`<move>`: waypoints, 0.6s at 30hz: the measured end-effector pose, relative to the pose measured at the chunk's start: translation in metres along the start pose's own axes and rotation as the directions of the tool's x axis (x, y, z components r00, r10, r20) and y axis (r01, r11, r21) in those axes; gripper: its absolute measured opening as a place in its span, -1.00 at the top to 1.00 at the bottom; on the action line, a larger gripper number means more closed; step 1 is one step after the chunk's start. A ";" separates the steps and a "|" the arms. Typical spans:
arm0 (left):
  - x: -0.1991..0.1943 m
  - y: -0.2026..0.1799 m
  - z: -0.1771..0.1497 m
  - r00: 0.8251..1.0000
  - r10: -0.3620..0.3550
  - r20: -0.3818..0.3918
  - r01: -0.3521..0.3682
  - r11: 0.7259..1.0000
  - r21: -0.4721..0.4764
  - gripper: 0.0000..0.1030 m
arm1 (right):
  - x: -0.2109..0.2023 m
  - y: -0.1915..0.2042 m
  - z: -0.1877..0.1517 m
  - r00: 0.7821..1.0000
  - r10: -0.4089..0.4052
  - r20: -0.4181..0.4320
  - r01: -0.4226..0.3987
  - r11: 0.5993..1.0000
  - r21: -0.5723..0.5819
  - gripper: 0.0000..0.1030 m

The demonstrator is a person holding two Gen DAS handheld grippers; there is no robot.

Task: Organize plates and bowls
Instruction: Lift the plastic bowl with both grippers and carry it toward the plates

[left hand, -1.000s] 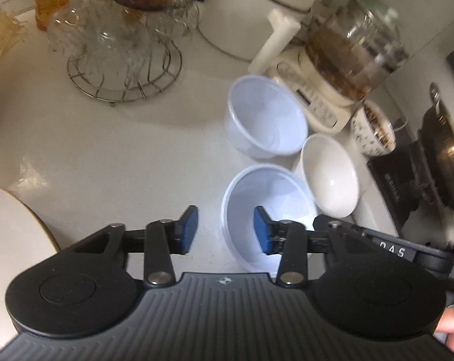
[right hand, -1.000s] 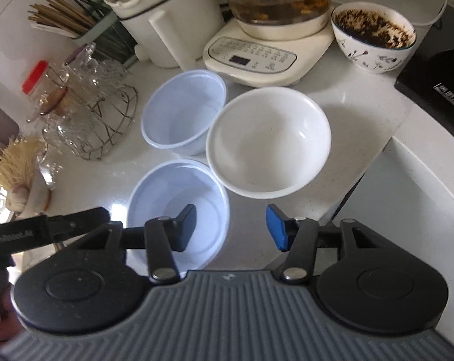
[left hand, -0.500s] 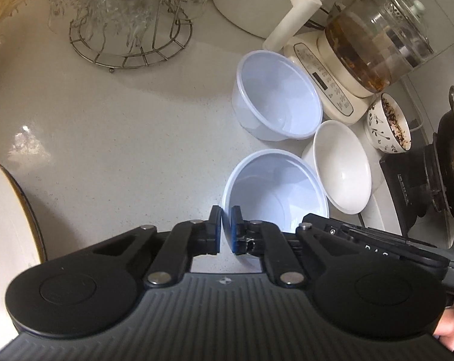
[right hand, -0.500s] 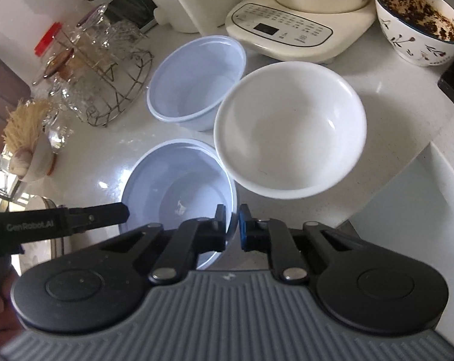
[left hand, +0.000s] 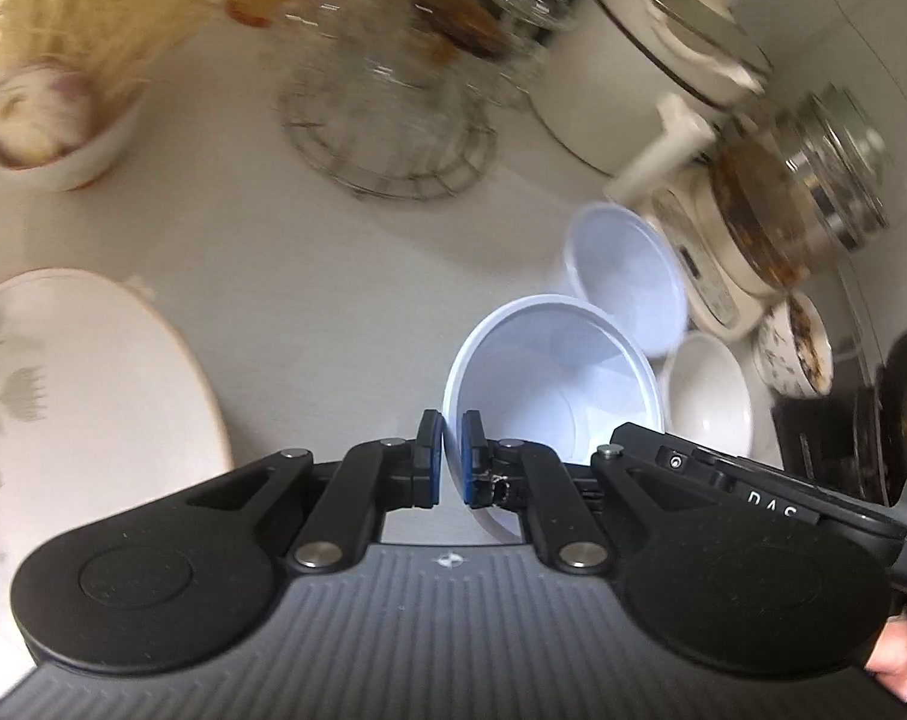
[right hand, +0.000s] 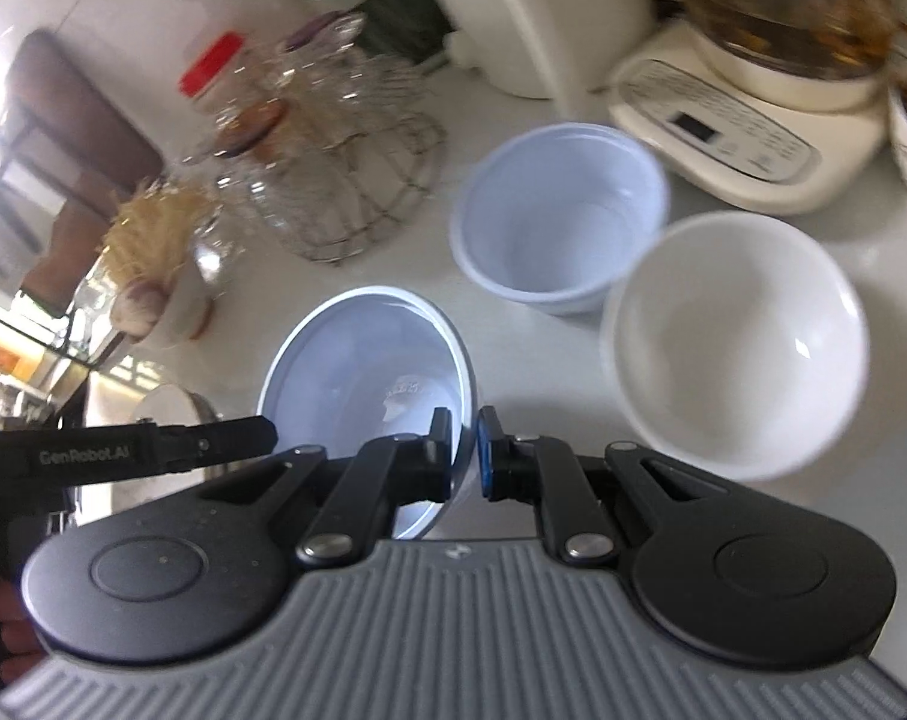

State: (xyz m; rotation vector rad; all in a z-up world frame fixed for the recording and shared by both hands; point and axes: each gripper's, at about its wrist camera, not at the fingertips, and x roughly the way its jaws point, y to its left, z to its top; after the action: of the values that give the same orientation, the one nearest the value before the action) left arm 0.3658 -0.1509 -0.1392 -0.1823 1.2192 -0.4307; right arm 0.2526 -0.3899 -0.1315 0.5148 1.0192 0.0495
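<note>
Between both grippers' pads, one plastic bowl (left hand: 549, 372).

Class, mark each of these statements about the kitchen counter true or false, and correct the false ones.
1. The left gripper is shut on the rim of the nearer pale blue plastic bowl. True.
2. The right gripper grips the white ceramic bowl. False: it grips that same blue bowl.
3. A second pale blue plastic bowl stands empty on the counter. True.
4. The white ceramic bowl is full of food. False: it is empty.
</note>
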 end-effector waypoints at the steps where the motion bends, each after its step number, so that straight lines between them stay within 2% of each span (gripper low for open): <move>1: -0.002 0.005 0.000 1.000 0.012 0.007 -0.012 1.000 -0.015 0.85 | 0.004 0.004 0.001 1.000 0.010 -0.009 -0.011 1.000 -0.012 0.78; 4: -0.004 0.017 -0.004 0.999 0.042 0.021 -0.041 0.998 -0.057 0.85 | 0.018 0.015 0.003 0.999 0.024 -0.043 -0.026 0.999 -0.048 0.78; 8: -0.001 0.026 -0.008 0.996 0.088 0.020 -0.087 0.994 -0.068 0.85 | 0.032 0.024 0.005 0.997 0.030 -0.069 -0.036 0.995 -0.091 0.78; 14: 0.004 0.039 -0.009 0.994 0.099 0.040 -0.095 0.991 -0.090 0.85 | 0.045 0.033 0.005 0.997 0.036 -0.069 -0.046 0.989 -0.143 0.73; 18: 0.006 0.040 -0.009 0.993 0.113 0.045 -0.109 0.991 -0.080 0.85 | 0.052 0.033 0.003 0.995 0.034 -0.091 -0.046 0.990 -0.130 0.73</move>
State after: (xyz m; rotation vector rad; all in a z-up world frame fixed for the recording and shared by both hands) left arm 0.3682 -0.1163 -0.1623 -0.1896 1.1923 -0.2806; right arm 0.2895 -0.3476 -0.1575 0.4156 1.0847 0.1759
